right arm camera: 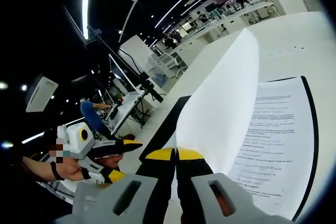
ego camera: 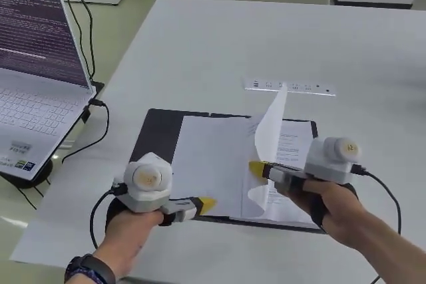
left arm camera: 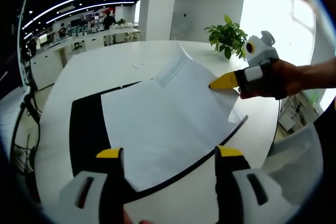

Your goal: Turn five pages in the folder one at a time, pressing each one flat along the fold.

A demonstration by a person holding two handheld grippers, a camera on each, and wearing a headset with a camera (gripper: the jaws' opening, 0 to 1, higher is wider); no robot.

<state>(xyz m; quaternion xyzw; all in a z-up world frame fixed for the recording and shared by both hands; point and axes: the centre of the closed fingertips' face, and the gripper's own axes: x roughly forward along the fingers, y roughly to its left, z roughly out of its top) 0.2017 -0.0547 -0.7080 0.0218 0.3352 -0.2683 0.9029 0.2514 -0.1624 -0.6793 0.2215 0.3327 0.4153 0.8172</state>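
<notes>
A black folder (ego camera: 156, 132) lies open on the white table, with white pages spread across it. My right gripper (ego camera: 255, 167) is shut on the lower edge of one page (ego camera: 269, 131), which stands lifted and curved above the fold. In the right gripper view the yellow tips (right arm camera: 175, 155) pinch that page (right arm camera: 220, 114), with a printed sheet (right arm camera: 278, 129) lying flat to its right. My left gripper (ego camera: 208, 204) is open at the folder's near edge, over the left-hand page (ego camera: 210, 164). The left gripper view has its fingers (left arm camera: 110, 155) apart above the page (left arm camera: 163, 124), and the right gripper (left arm camera: 223, 81) beyond.
An open laptop (ego camera: 36, 98) with cables sits at the table's left edge. A white power strip (ego camera: 289, 87) lies behind the folder. A potted plant (left arm camera: 227, 36) stands past the table in the left gripper view. Bare tabletop stretches behind the folder.
</notes>
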